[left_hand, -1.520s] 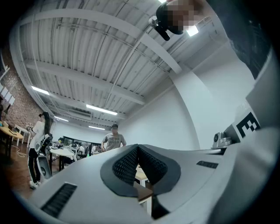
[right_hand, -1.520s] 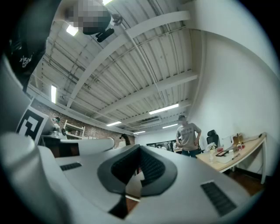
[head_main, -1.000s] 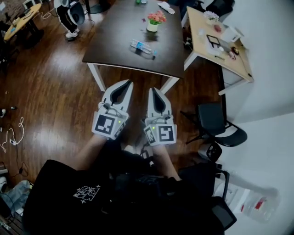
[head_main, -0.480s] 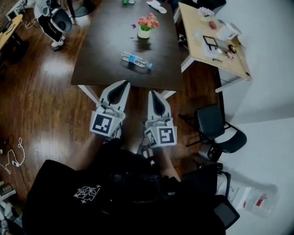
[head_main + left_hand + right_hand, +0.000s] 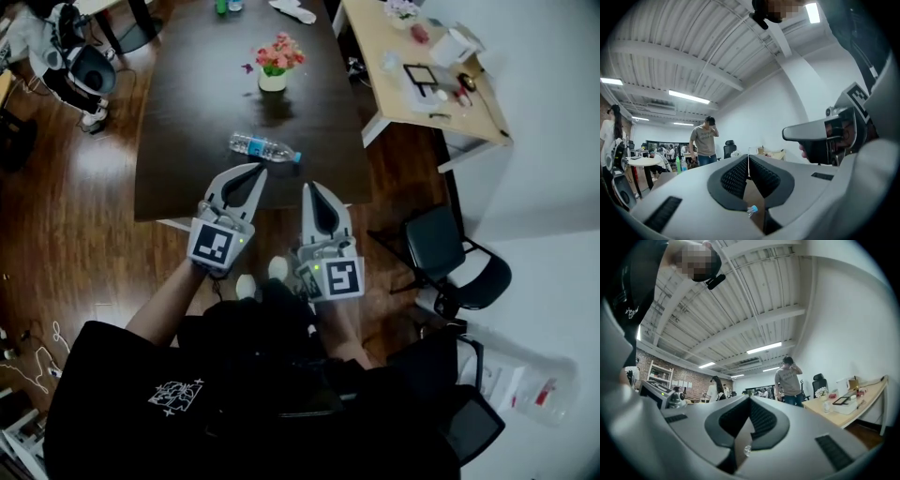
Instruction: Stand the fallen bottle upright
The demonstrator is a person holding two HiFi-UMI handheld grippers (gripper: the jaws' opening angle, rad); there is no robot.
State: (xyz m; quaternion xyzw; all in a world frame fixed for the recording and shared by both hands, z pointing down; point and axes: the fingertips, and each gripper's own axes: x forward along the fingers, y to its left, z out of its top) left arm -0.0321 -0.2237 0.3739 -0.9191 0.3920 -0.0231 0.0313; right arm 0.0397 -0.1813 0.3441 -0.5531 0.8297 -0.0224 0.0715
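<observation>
A clear plastic bottle (image 5: 264,148) with a blue cap lies on its side on the dark table (image 5: 187,141), near its front edge. My left gripper (image 5: 260,170) is shut and empty, its tips just short of the bottle, over the table's edge. My right gripper (image 5: 307,187) is also shut and empty, a little to the right and nearer the person. In the left gripper view the bottle's blue cap (image 5: 753,210) shows low through the gap behind the closed left gripper (image 5: 748,157). In the right gripper view the right gripper (image 5: 750,398) stands with its tips together.
A pot of pink flowers (image 5: 273,64) stands behind the bottle on the table. A light wooden desk (image 5: 394,89) with small items is at the right, with a black office chair (image 5: 457,261) below it. A person (image 5: 705,140) stands at the far side.
Both grippers have moved forward to the table's front edge. The table and the bottle now lie much closer in the head view. Both pairs of jaws stay closed.
</observation>
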